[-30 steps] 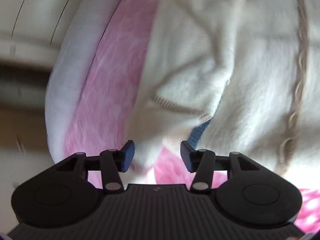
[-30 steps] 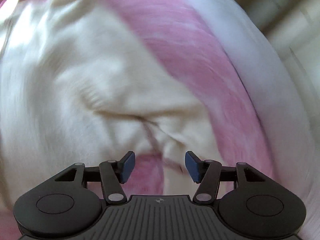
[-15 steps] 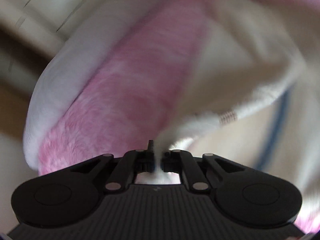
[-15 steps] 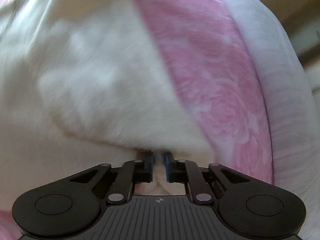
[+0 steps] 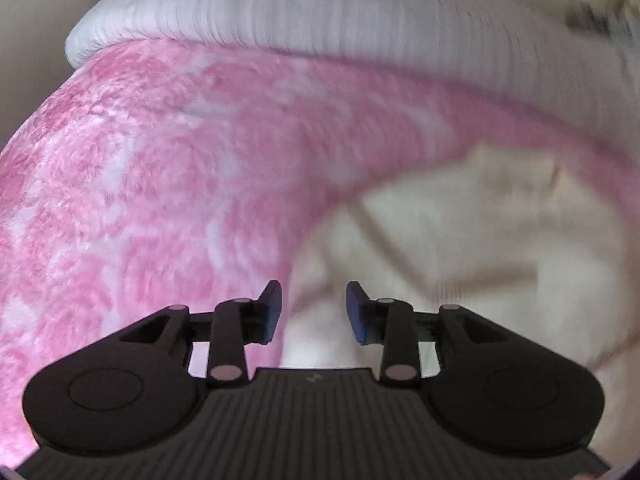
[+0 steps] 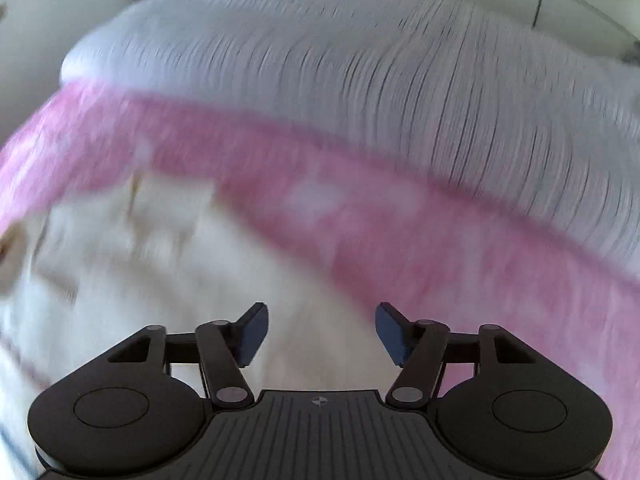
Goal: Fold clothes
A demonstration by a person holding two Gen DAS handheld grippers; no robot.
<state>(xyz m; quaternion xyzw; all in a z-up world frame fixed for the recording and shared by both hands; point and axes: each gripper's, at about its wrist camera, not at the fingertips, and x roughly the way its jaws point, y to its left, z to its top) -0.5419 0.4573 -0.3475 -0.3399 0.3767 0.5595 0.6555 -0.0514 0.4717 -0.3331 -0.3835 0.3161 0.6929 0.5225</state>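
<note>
A cream fuzzy garment (image 5: 460,248) lies on a pink fluffy blanket (image 5: 160,184), filling the lower right of the left wrist view. My left gripper (image 5: 314,312) hangs over the garment's left edge; its jaws are opening and the pads press on nothing. In the right wrist view the same cream garment (image 6: 160,288) is blurred at lower left on the pink blanket (image 6: 400,232). My right gripper (image 6: 320,332) hovers over the garment's right edge, its jaws opening wide, cloth below them but not gripped.
A white ribbed quilt (image 5: 340,20) runs along the far side of the blanket, and shows as the white ribbed quilt (image 6: 400,80) in the right wrist view. Pale walls and furniture lie beyond it.
Both grippers shut on the garment's edges, carried the cloth across while rolling, then let go. Both now stand open over the folded garment, with the quilt swung to the top of each view.
</note>
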